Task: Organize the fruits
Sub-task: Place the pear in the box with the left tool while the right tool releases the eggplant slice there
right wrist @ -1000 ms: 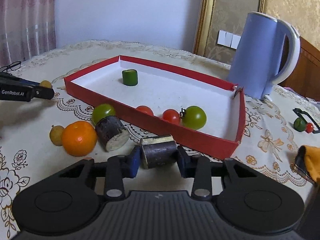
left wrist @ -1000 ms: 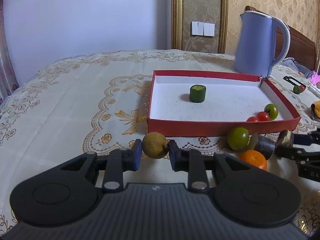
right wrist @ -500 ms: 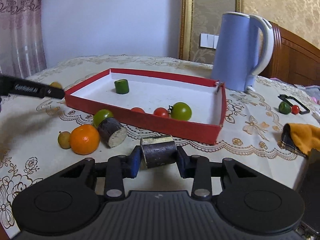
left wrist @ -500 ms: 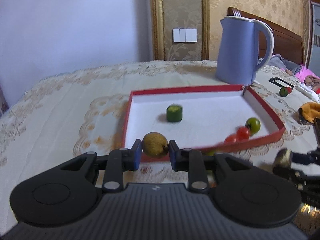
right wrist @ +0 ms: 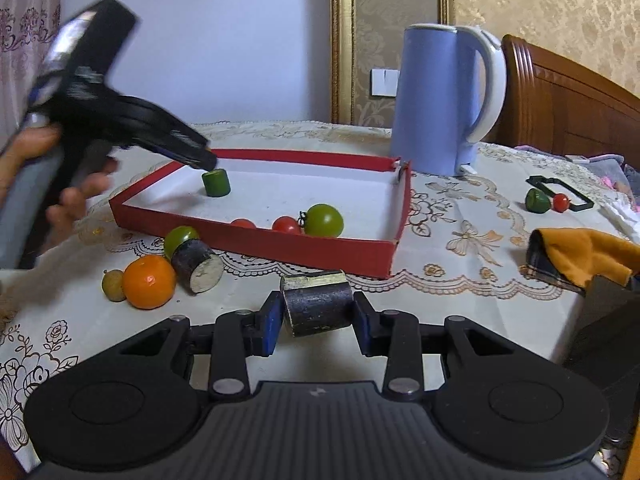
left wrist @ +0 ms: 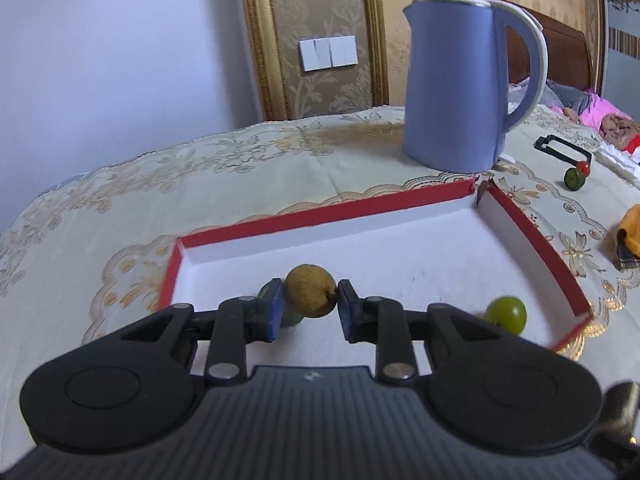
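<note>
My left gripper [left wrist: 310,304] is shut on a small brown round fruit [left wrist: 310,290] and holds it over the red tray [left wrist: 320,216], above the green cucumber piece [left wrist: 290,316] that its left finger mostly hides. A green tomato [left wrist: 506,314] lies in the tray. My right gripper [right wrist: 316,320] is shut on a dark cylinder piece [right wrist: 316,304] in front of the tray [right wrist: 320,254]. The right wrist view shows the left gripper [right wrist: 200,158] over the cucumber piece [right wrist: 216,183], two red tomatoes [right wrist: 286,225] and the green tomato [right wrist: 324,220] in the tray.
A blue kettle [left wrist: 460,88] stands behind the tray. On the cloth left of my right gripper lie an orange [right wrist: 149,282], a dark cylinder piece [right wrist: 198,266], a green tomato [right wrist: 180,238] and a small brown fruit [right wrist: 114,285]. An orange cloth [right wrist: 588,256] lies right.
My left gripper has risen and moved forward over the tray with the brown fruit, now above the cucumber piece. My right gripper has lifted slightly with the dark cylinder.
</note>
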The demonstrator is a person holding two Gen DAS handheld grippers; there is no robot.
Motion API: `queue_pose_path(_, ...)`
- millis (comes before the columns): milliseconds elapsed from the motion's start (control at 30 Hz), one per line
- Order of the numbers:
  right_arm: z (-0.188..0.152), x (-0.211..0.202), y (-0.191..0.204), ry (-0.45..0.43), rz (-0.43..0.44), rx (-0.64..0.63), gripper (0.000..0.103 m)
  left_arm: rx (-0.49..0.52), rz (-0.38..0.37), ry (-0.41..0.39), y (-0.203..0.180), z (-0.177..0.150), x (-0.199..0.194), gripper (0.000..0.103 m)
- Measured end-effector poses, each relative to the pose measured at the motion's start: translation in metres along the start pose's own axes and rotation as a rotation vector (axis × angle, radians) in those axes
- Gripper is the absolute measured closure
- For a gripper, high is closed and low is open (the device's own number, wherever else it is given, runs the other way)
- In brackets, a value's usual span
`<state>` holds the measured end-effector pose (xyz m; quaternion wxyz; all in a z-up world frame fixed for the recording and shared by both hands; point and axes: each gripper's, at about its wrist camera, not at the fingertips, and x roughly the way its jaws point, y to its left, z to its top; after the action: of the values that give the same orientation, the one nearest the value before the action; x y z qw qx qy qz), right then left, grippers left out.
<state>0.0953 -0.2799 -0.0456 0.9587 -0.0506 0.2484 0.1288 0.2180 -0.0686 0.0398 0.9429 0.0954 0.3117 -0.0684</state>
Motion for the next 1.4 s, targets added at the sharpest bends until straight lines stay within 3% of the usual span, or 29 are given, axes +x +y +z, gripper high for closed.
queue_pose_path(333, 0.002, -0.005, -0.004, 0.002, -0.021, 0.007, 0.067, 0.057, 0.005, 0.031, -0.028, 0.013, 0.039, 0.075)
queue_pose_path(533, 0.019, -0.001, -0.003, -0.017, -0.047, -0.017, 0.067, 0.053, 0.026, 0.021, -0.027, 0.010, 0.035, 0.074)
queue_pose_path(667, 0.033, 0.006, -0.003, -0.032, -0.056, -0.020, 0.067, 0.018, 0.053, -0.025, -0.015, 0.005, 0.010, 0.068)
queue_pose_path(833, 0.048, 0.020, -0.003, -0.034, -0.076, -0.023, 0.067, -0.032, 0.105, -0.107, 0.005, -0.009, -0.035, 0.037)
queue_pose_path(933, 0.057, 0.029, -0.003, -0.038, -0.075, -0.025, 0.067, -0.057, 0.124, -0.149, 0.016, -0.022, -0.062, 0.027)
queue_pose_path(1167, 0.077, 0.059, -0.002, -0.021, -0.090, -0.041, 0.067, -0.108, 0.117, -0.198, 0.034, -0.058, -0.108, 0.017)
queue_pose_path(1400, 0.091, 0.096, -0.004, 0.010, -0.114, -0.031, 0.067, -0.112, 0.122, -0.171, 0.039, -0.095, -0.123, 0.016)
